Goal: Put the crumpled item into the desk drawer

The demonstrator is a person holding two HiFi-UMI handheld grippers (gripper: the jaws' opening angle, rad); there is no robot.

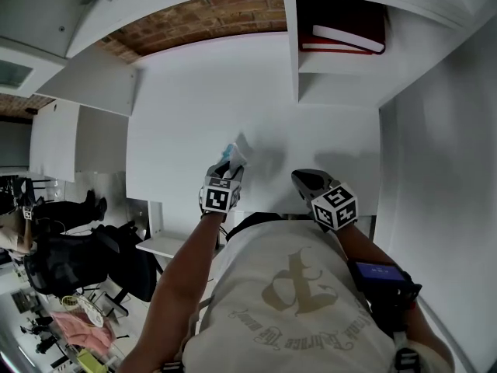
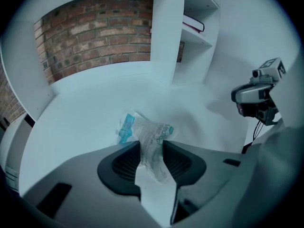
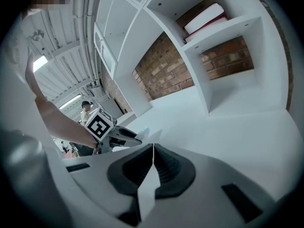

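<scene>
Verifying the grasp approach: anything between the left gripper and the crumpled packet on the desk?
Nothing visible. The left gripper has its jaws pressed on both sides of the crumpled packet on the white desk; nothing else lies by it.

The wrapper (image 2: 151, 134): its lower end sits pinched between the pads of the left claw (image 2: 151, 148) and is hidden there. The print ahead of the tips is too small to read. In the head view that claw covers all but one corner of it.

The desk (image 1: 194, 115): its near edge, behind both claws, is hidden by the torso (image 1: 303, 286) (shirt fills the lower frame).

The book (image 2: 194, 23), far ahead of the left claw: only one end shows past the shelf wall (image 2: 167, 37).

A bystander (image 3: 86, 109), beyond the left claw as the right claw (image 3: 153, 148) sees it: too small to detail.
</scene>
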